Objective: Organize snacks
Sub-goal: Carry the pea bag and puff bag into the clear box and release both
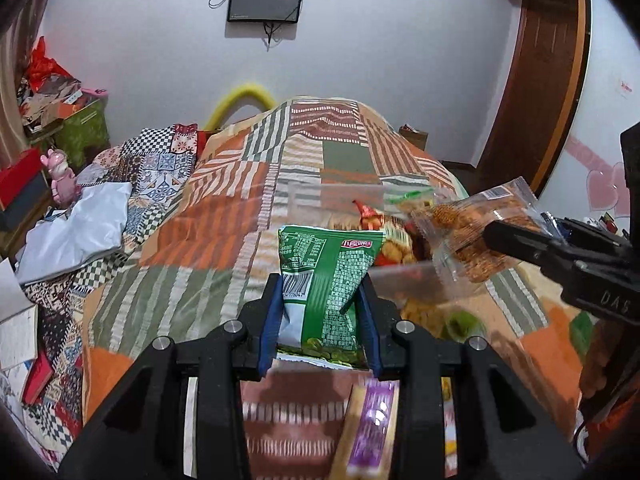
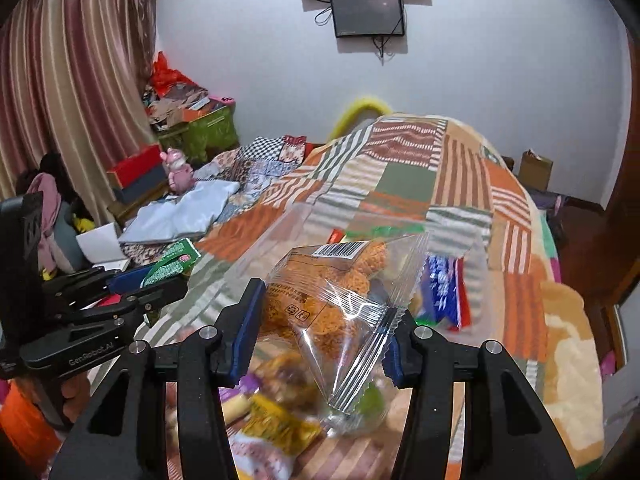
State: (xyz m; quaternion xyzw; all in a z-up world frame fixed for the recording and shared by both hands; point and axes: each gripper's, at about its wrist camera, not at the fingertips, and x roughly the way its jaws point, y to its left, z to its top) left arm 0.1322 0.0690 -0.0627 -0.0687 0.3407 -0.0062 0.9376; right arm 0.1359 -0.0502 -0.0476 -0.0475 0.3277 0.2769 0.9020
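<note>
Counted 2 grippers, 1 packet each. Left gripper [image 1: 320,316] had jaws nearly shut, clamped on 1 green snack bag [image 1: 324,280]: lower part pinched between the blue pads, top sticking out toward 12 o'clock. Right gripper [image 2: 320,332] had jaws partway closed, w/ 1 clear packet of orange crackers [image 2: 340,300] between them; crimped edge against the 3 o'clock pad, 9 o'clock pad at the packet's side. Both held above the patchwork bed [image 1: 224,236]. Saw 1 clear box [image 1: 340,200] w/ more snacks at 12–1 o'clock of left jaws. Loose blurred packets lay on bed at 6 o'clock; count unclear.
</note>
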